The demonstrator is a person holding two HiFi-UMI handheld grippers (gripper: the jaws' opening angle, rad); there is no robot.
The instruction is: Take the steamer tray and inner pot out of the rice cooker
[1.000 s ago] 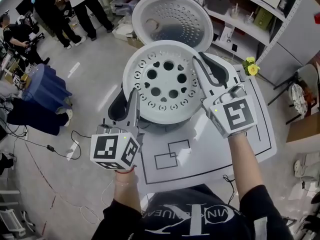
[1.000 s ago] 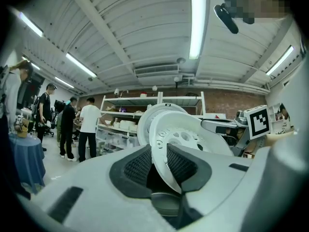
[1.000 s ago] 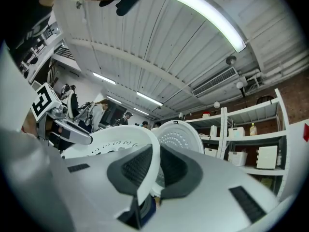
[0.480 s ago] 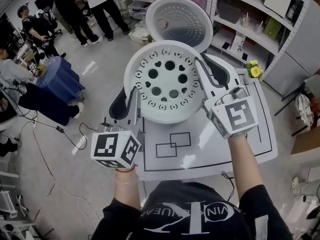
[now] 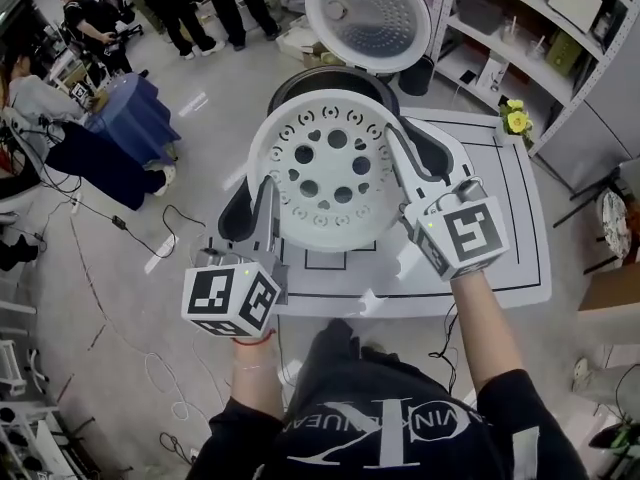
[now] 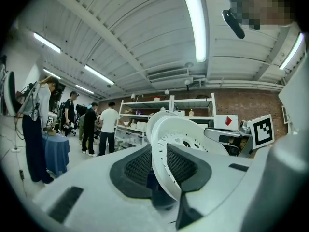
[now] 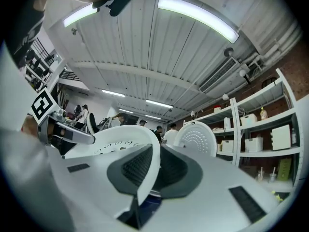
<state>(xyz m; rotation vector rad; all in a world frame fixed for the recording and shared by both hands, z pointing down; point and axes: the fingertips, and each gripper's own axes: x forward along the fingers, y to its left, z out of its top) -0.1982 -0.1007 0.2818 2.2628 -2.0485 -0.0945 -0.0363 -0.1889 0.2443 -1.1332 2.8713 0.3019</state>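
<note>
We held the white, round plastic steamer tray with many holes (image 5: 325, 183) between our two tools. The left gripper (image 5: 264, 196) was clamped on its left rim and the right gripper (image 5: 400, 143) on its right rim, and each pair of jaws pressed the thin edge. The tray hung in the air, clear of the dark rice cooker (image 5: 300, 80), which stood beyond the jaw tips with its round lid (image 5: 368, 16) up. We judged the first half nearly done, since the tray was not yet set on the white table (image 5: 510, 228) under the grippers. The inner pot was probably in the cooker, not yet taken out and mostly hidden behind the tray.
</note>
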